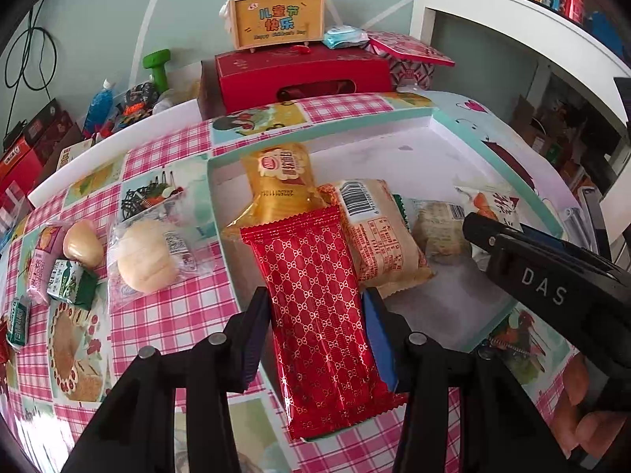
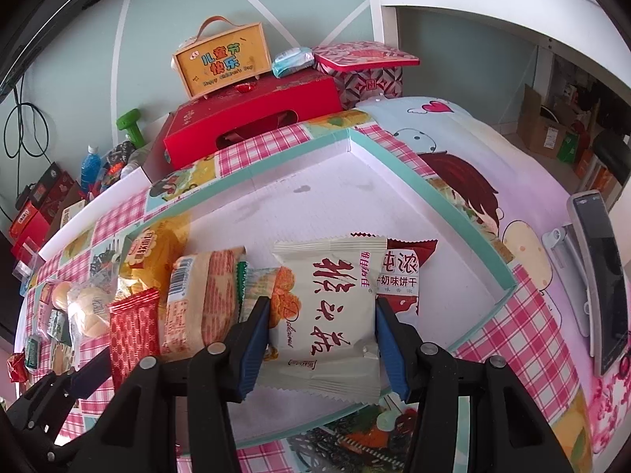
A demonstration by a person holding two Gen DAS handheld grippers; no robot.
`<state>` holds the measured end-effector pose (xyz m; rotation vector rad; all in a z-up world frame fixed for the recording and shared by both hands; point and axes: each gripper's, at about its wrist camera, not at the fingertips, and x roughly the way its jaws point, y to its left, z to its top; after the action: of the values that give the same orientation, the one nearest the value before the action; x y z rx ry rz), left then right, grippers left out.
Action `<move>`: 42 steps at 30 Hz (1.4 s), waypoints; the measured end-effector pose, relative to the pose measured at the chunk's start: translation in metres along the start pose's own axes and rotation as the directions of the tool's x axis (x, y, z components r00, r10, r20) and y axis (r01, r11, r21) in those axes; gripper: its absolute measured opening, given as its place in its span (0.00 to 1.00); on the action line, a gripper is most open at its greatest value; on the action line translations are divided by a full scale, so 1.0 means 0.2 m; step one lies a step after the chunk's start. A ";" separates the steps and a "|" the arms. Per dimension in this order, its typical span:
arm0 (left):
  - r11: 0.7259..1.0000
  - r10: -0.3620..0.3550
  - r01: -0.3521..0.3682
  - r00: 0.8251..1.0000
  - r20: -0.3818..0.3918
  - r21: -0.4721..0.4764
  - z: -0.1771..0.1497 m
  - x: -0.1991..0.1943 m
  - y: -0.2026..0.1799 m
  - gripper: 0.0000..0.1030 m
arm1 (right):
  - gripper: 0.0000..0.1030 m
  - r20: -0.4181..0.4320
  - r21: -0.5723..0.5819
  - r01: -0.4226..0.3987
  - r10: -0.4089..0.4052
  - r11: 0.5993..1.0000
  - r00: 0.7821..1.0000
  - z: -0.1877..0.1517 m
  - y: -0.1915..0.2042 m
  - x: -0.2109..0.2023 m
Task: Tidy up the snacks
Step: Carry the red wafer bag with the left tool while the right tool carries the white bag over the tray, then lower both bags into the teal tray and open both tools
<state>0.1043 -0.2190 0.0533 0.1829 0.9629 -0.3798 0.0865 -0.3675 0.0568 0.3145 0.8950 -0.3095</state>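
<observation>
My left gripper [image 1: 315, 339] is shut on a long red patterned snack packet [image 1: 315, 307], held over the near left edge of the shallow white tray with a teal rim [image 1: 335, 124]. In the tray lie a yellow packet [image 1: 280, 181], a beige barcode packet [image 1: 374, 232] and a pale packet [image 1: 441, 228]. My right gripper [image 2: 321, 339] is shut on a white packet with red characters [image 2: 331, 311], low over the tray floor [image 2: 315, 205]. The red packet [image 2: 132, 335] also shows at the left of the right wrist view. The right gripper's black body [image 1: 552, 276] shows in the left wrist view.
Loose snacks lie on the checked cloth left of the tray: a bagged bun [image 1: 150, 256], a round bun [image 1: 81, 242], green packets [image 1: 71, 283]. A red box [image 1: 303, 75] with a yellow gift case [image 1: 278, 19] stands behind. A phone on a stand [image 2: 599, 276] is at the right.
</observation>
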 end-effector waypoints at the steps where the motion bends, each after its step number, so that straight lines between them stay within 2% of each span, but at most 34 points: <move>1: 1.000 -0.001 0.001 1.000 -0.001 0.002 0.00 0.00 -0.01 0.48 | 0.53 -0.001 0.001 -0.001 0.001 1.000 1.000 0.00 0.00 0.00; 14: 1.000 -0.006 0.006 1.000 -0.011 0.000 0.01 0.05 -0.03 0.48 | 0.54 0.003 0.001 -0.015 0.015 1.000 1.000 0.00 -0.01 0.01; 21: 1.000 0.001 -0.001 1.000 0.007 0.005 0.02 0.00 -0.03 0.56 | 0.55 0.016 0.001 -0.019 0.019 1.000 1.000 0.01 -0.01 -0.01; 27: 1.000 0.021 -0.021 1.000 0.015 -0.009 0.04 -0.05 0.01 0.57 | 0.56 0.015 -0.007 -0.013 0.013 1.000 1.000 0.01 -0.01 -0.02; 32: 0.995 0.071 -0.069 0.997 0.025 -0.076 0.05 -0.08 0.11 0.57 | 0.63 0.005 -0.024 -0.009 0.010 1.000 1.000 0.01 0.01 -0.01; 33: 0.991 0.089 -0.086 0.996 0.023 -0.101 0.05 -0.09 0.14 0.59 | 0.64 0.002 -0.030 -0.008 0.008 1.000 1.000 0.00 0.01 0.00; 34: 0.987 0.104 -0.101 0.994 0.018 -0.123 0.05 -0.08 0.16 0.68 | 0.66 0.000 -0.035 -0.008 0.008 0.999 1.000 0.00 0.02 0.00; 36: 0.976 0.137 -0.134 0.990 0.010 -0.172 0.04 -0.08 0.23 0.74 | 0.69 -0.003 -0.049 -0.012 0.011 0.999 1.000 0.00 0.04 0.00; 42: 0.939 0.195 -0.194 0.980 -0.024 -0.283 0.01 -0.06 0.41 0.74 | 0.70 0.000 -0.096 -0.022 0.022 0.995 1.000 -0.01 0.12 0.00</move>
<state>0.1320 -0.1414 0.0620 0.0141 0.9743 -0.0563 0.0943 -0.3453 0.0590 0.2348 0.9018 -0.2454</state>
